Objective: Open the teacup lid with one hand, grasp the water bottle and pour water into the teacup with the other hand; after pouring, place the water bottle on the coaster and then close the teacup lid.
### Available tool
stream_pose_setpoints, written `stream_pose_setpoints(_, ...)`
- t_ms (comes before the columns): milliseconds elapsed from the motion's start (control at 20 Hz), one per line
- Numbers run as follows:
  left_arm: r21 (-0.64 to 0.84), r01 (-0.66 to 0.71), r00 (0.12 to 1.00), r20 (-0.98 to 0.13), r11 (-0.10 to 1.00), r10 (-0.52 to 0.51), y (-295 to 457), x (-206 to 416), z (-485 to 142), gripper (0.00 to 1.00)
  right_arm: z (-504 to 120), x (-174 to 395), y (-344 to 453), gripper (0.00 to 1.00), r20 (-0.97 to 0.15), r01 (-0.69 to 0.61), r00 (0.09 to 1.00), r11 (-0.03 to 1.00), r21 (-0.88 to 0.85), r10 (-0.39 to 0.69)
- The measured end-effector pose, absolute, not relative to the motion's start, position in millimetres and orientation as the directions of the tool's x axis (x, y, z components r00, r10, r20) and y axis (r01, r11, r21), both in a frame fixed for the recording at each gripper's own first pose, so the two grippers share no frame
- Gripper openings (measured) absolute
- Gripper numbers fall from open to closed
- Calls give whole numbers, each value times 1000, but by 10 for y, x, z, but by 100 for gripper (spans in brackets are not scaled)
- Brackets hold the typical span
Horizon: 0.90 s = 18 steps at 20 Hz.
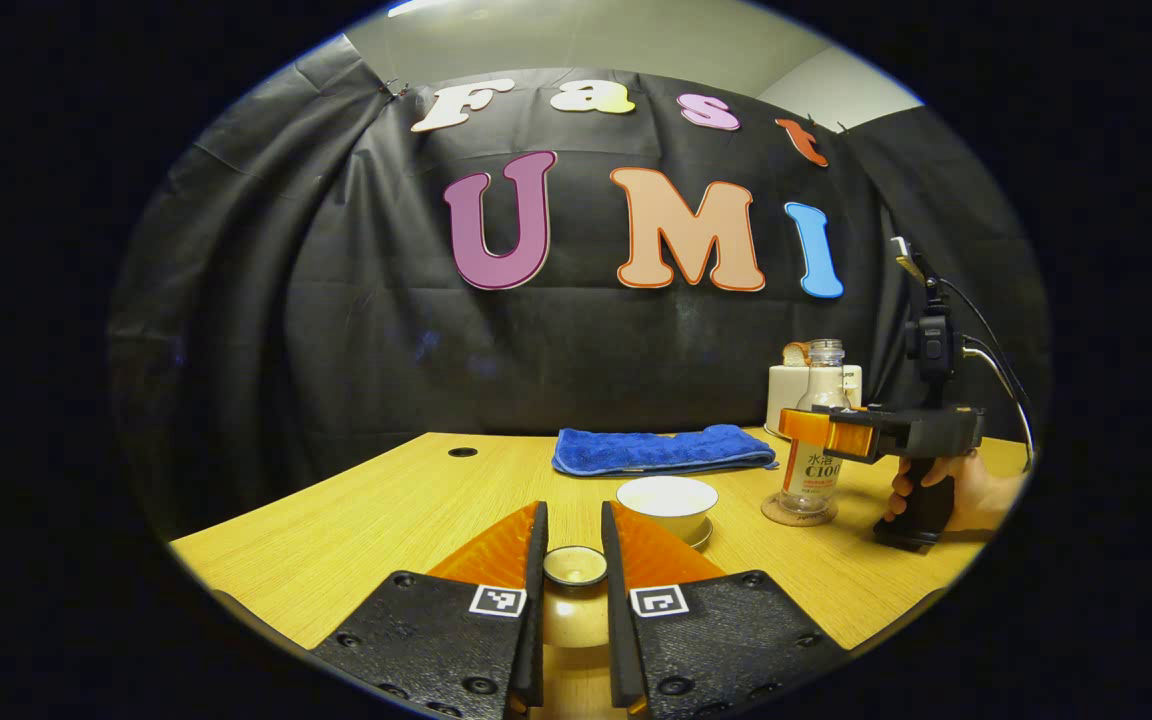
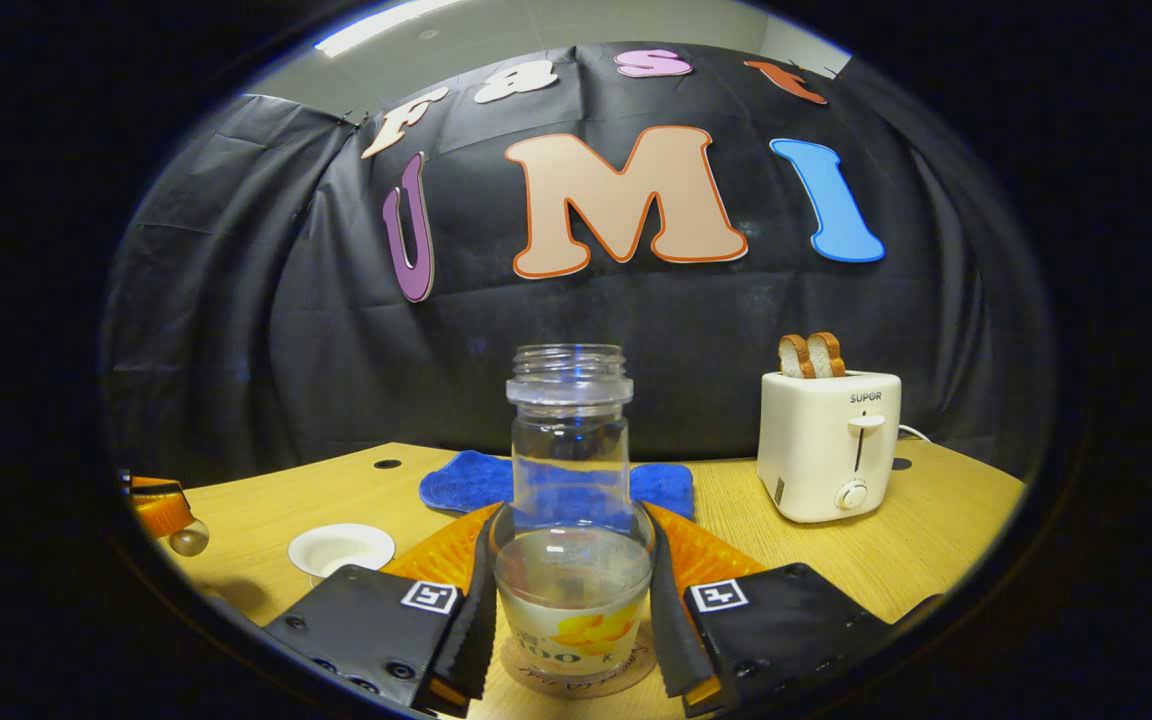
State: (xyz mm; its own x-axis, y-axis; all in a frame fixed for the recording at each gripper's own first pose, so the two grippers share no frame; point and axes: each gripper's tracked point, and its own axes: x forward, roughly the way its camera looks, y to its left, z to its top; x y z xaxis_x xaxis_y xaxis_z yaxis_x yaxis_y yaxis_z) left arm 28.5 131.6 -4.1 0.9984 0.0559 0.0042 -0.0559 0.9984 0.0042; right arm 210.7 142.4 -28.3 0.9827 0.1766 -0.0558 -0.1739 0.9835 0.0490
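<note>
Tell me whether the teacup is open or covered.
Open. The teacup shows a bare rim and pale inside; its lid sits between the left gripper jaws, off the cup.

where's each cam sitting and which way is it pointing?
Left gripper view: rides the left claw, low over the table, facing the booth wall; its fingers pinch the lid; right claw and hand far right.
Right gripper view: rides the right claw, facing the wall; its fingers flank the bottle on the coaster.
Shared: cup, bottle, towel, toaster, table.
</note>
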Motion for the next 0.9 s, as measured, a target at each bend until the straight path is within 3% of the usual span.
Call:
stream_pose_setpoints(300, 4, -55, 998, 5, 998, 55, 1314, 288, -56, 23, -286, 2059, 1461, 74, -13, -194, 981, 981, -13, 194)
stream_pose_setpoints(400, 4, -56, 998, 5, 998, 56, 1311, 293, -53, 23, -371, 2038, 1461, 76, -47, -192, 980, 981, 24, 193)
stream_pose_setpoints(600, 4, -55, 998, 4, 998, 55, 1302, 295, -55, 22, -343, 2038, 1437, 100, -44, -181, 983, 984, 2, 180)
stream_pose_setpoints(900, 5, -42, 999, 6, 999, 42, 1209, 407, -42, 23, -312, 1876, 1428, 99, -20, -191, 981, 981, 11, 192)
